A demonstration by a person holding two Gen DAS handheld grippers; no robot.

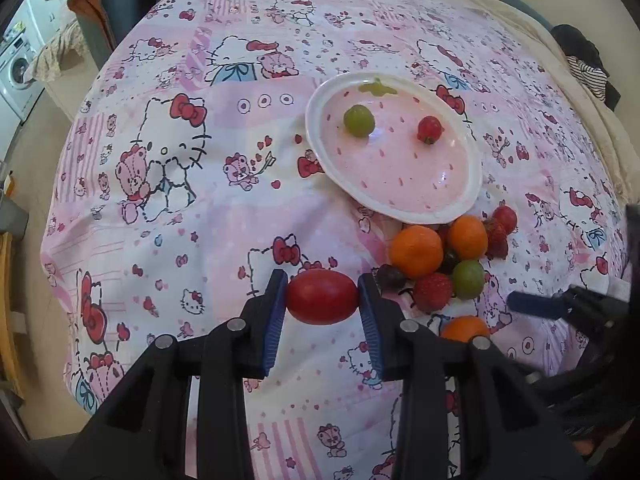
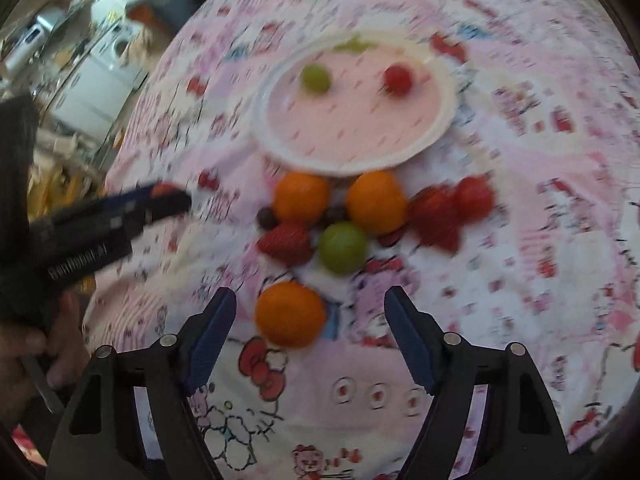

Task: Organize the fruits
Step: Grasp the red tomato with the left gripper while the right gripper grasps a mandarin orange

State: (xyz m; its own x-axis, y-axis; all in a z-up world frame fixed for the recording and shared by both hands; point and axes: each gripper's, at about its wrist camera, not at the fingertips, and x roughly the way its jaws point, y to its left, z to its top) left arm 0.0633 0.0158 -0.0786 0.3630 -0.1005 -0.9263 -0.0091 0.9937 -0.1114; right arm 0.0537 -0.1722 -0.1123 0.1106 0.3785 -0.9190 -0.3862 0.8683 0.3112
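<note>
Big pink cartoon-cat bedsheet (image 1: pixel 168 208) covering the bed, soft and wrinkly, so round fruit probably rolls easily. Strawberry-patterned plate (image 1: pixel 460 208) lying just beyond the fruit pile, already carrying a green grape (image 1: pixel 359 120) and a small strawberry (image 1: pixel 429 129), most likely the sorting spot. Three tangerines, nearest one (image 2: pixel 290 314) sitting between the right claw (image 2: pixel 310 332) pads, jaws wide and not touching it, likely lined up for the next grab. Left claw (image 1: pixel 322 298) clamped narrow on a red cherry tomato (image 1: pixel 322 296), lifted clear of the sheet. Strawberries, another green grape (image 2: pixel 343 247) and dark grapes crowding the way to the plate.
</note>
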